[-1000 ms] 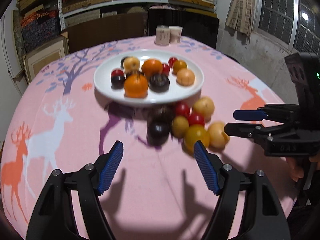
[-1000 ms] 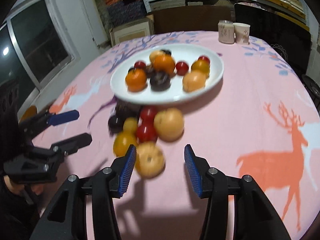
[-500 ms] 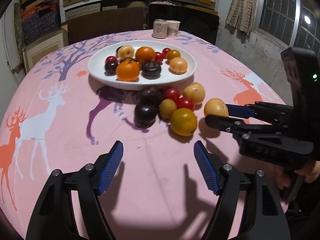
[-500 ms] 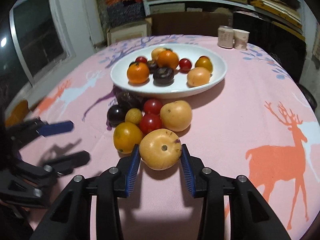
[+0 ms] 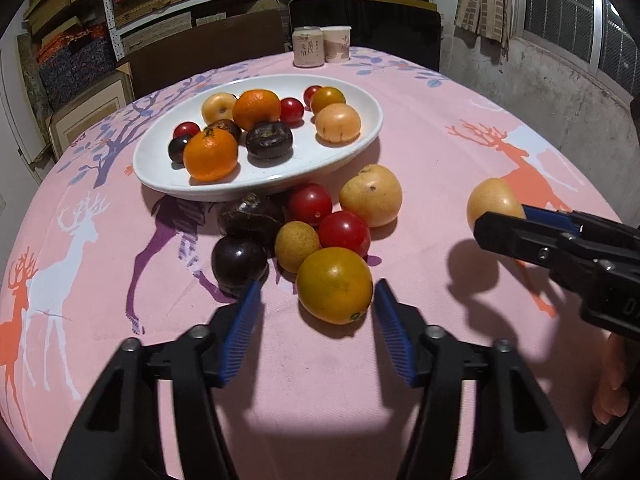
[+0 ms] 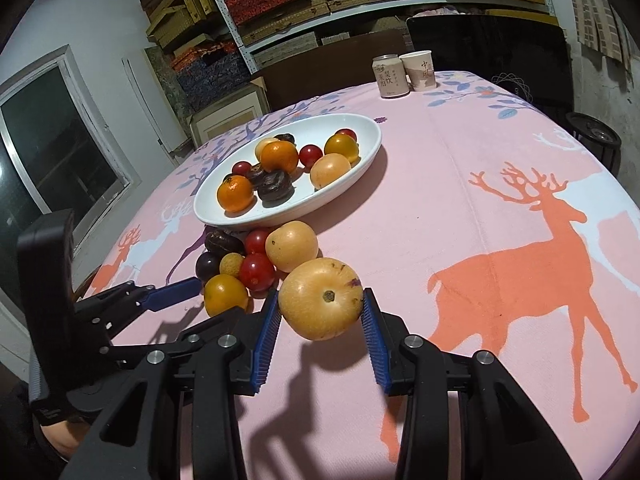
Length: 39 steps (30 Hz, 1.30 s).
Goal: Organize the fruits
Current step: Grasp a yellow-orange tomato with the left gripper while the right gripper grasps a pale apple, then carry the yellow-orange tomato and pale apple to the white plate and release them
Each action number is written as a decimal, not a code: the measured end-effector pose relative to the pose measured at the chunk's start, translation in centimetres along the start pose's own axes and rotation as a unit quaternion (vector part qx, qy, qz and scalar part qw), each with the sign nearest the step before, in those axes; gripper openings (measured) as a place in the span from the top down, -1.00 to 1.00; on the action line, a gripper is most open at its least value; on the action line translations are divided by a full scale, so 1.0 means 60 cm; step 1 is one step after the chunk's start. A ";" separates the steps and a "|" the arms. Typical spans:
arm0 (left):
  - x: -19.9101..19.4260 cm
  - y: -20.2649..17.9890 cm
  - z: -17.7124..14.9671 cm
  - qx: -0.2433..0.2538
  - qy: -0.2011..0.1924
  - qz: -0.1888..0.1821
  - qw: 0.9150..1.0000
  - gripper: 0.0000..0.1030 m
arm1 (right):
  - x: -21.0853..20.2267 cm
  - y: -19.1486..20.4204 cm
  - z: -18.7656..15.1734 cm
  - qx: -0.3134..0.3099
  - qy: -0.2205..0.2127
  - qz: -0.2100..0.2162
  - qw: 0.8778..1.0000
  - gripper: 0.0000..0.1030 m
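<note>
Lifting clear of the surface (image 6: 460, 208), the yellow fruit (image 6: 322, 298) is now riding between the pads of the right tool (image 6: 320, 320), its shadow falling below; half a second ago it was sitting down among the pile. The left tool (image 5: 316, 320) is closing in, wide open, around the orange (image 5: 334, 284) at lower centre. The plate (image 5: 352, 148) is waiting at upper centre.

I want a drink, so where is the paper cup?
The paper cup stands at the far edge of the table, just right of the drink can and beyond the white plate of fruit.
</note>
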<state>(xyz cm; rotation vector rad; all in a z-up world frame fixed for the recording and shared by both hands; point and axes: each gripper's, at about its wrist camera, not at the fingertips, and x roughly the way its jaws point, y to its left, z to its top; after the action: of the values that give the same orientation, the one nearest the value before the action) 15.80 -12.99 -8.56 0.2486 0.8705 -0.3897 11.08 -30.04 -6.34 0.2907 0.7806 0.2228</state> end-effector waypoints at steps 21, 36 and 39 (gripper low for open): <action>-0.101 0.089 -0.030 -0.077 -0.072 -0.037 0.994 0.27 | -0.012 0.026 0.001 -0.032 -0.012 0.003 0.999 0.21; -0.051 0.186 0.143 -0.086 -0.080 -0.016 0.993 0.27 | 0.044 0.085 0.222 -0.060 -0.015 0.029 0.998 0.21; -0.003 0.192 0.179 -0.084 -0.065 -0.007 0.994 0.27 | 0.105 0.082 0.271 -0.043 0.005 0.030 0.999 0.21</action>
<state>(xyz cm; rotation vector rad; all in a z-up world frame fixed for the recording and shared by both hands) 28.06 -6.47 -1.11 0.0615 0.7728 -0.3395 26.65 -26.37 2.14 0.2316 0.7706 0.3143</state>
